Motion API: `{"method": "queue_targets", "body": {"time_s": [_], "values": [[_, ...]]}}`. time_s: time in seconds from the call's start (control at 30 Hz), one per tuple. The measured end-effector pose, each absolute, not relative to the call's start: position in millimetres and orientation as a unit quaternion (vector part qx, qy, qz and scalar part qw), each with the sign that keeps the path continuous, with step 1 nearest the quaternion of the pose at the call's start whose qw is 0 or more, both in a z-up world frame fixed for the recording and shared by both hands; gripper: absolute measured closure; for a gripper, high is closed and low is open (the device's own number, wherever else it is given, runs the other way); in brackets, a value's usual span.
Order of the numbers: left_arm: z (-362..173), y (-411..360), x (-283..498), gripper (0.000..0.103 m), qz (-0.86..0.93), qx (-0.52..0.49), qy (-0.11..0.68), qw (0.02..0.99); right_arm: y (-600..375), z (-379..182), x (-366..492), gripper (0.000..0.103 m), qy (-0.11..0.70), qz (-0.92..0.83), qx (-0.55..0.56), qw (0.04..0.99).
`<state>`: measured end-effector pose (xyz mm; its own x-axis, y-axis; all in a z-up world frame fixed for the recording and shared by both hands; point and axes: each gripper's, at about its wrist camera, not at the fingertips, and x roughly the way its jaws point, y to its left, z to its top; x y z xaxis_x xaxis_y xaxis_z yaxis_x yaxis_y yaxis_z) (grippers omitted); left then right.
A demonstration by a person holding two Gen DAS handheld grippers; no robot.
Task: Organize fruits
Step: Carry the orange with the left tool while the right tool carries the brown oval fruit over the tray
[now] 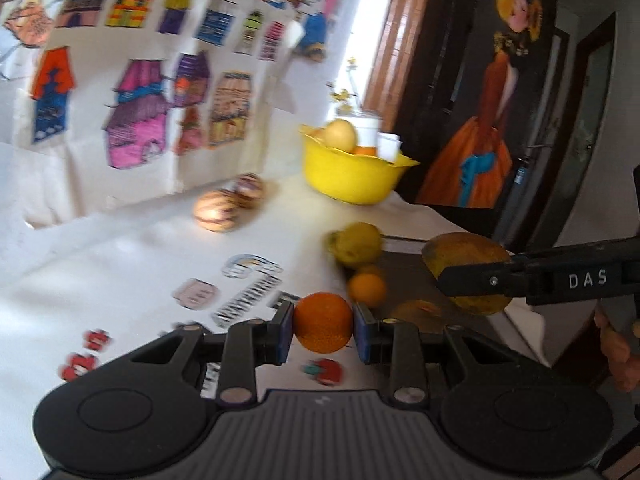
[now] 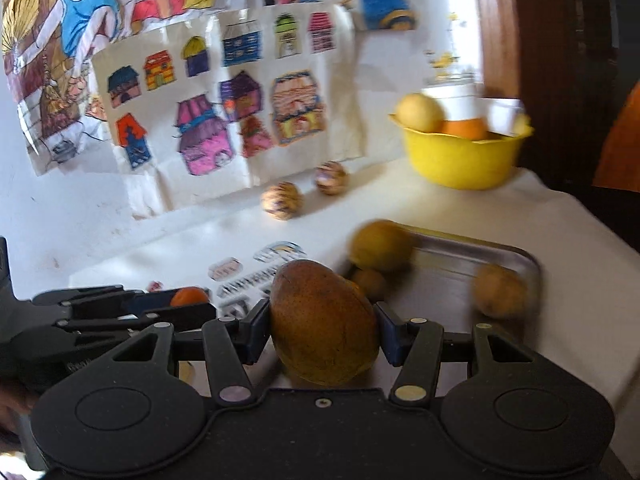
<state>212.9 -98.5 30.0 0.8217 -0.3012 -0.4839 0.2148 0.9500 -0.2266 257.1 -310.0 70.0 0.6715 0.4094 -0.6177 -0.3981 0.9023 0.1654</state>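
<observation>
Left hand-held gripper — its two blue-padded fingers pinch a small orange, held above the white desk. Right hand-held gripper — its fingers clamp a large brownish mango at its sides, held above the near end of a metal tray. The tray lies by the desk's right edge and holds a yellow-green fruit at its far left corner, a small brownish fruit just beside it, and another blurred round fruit against the right rim. A yellow bowl at the far right corner contains a pale yellow fruit and an orange one. Two striped round fruits sit near the far edge, below the coloured drawings on the wall.
</observation>
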Motion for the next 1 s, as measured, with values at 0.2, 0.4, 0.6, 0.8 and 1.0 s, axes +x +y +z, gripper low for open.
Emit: {"method": "queue_targets", "body": {"time_s": [0.2,0.4,0.6,0.8,1.0], "values": [[23.4,-131.1,210.5,0.069,-0.158,-0.071,0.282,0.944,-355.4,59.0,240.1,0.047,0.345,0.184,0.016,0.920],[14.5,-154.7,207.4,0.069,-0.171,-0.056,0.299,0.937,-377.5,42.1,238.7,0.047,0.350,0.169,0.020,0.921],[4.7,-167.2,209.5,0.069,-0.166,-0.041,0.315,0.934,-379.7,26.2,246.0,0.047,0.350,0.169,0.014,0.921],[-0.2,-169.4,213.5,0.069,-0.162,-0.033,0.321,0.933,-376.1,17.4,252.3,0.047,0.344,0.170,-0.006,0.923],[-2.9,-172.3,216.2,0.069,-0.161,-0.027,0.327,0.931,-373.4,11.2,256.6,0.047,0.337,0.165,-0.032,0.926]]}}
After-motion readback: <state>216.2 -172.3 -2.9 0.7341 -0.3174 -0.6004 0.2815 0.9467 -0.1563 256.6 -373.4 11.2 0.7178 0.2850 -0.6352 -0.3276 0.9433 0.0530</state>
